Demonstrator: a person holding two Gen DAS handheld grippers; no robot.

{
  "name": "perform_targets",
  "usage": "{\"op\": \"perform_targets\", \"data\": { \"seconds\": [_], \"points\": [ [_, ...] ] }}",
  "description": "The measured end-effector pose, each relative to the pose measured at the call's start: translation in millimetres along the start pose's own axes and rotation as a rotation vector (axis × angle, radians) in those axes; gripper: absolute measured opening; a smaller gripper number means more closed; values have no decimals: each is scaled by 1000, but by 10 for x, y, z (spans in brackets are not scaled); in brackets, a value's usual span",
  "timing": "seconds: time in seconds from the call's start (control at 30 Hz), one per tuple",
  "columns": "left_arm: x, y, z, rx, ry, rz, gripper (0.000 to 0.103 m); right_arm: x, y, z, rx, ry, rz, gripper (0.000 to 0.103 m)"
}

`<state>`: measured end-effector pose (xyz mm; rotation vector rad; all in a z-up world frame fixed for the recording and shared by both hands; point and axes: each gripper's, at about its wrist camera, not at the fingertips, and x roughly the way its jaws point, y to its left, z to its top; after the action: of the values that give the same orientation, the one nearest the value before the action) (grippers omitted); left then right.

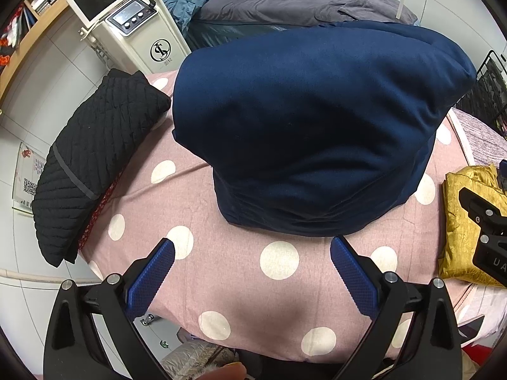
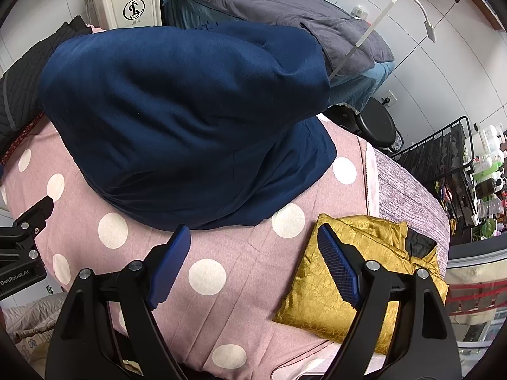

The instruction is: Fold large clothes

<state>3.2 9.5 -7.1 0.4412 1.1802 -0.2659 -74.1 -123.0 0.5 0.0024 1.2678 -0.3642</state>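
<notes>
Left-wrist view: a folded navy-blue fabric garment (image 1: pixel 317 126) lies in a thick, rounded bundle in the middle of a pink bedsheet with large white polka dots (image 1: pixel 237 285), its near hem just beyond the blue textured pads of the left gripper (image 1: pixel 252 245). That gripper's two fingers stand wide apart and hold nothing, poised above bare sheet close to the garment's edge without touching it. A folded black quilted jacket with a grey band (image 1: pixel 92 164) rests along the sheet's left border, lying over a strip of red patterned cloth (image 1: pixel 98 209). To the right, a folded mustard-gold crinkled garment (image 1: pixel 465 221) sits near the sheet's edge, partly behind the black frame of the right gripper (image 1: pixel 484 231) (seen here only from the side).

From the right-wrist view, the right gripper (image 2: pixel 254 234) likewise has its fingers spread and empty; its left pad reaches almost to the navy garment's (image 2: pixel 190 120) near hem, while its right pad overlaps the gold garment (image 2: pixel 374 253) in the frame. The gold piece lies flat, just beside the navy bundle but apart from it. Behind the sheet stand a cream-coloured machine with a circular black logo (image 2: pixel 133 3) and a second bed under a grey cover (image 2: pixel 269 3).
</notes>
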Motion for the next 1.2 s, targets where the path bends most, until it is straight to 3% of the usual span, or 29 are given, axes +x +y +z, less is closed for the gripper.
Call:
{"op": "perform_targets", "data": {
  "seconds": [1.2],
  "points": [
    [-4, 24, -36, 6, 13, -24, 97, -11, 31, -10, -5, 3, -2, 82]
  ]
}}
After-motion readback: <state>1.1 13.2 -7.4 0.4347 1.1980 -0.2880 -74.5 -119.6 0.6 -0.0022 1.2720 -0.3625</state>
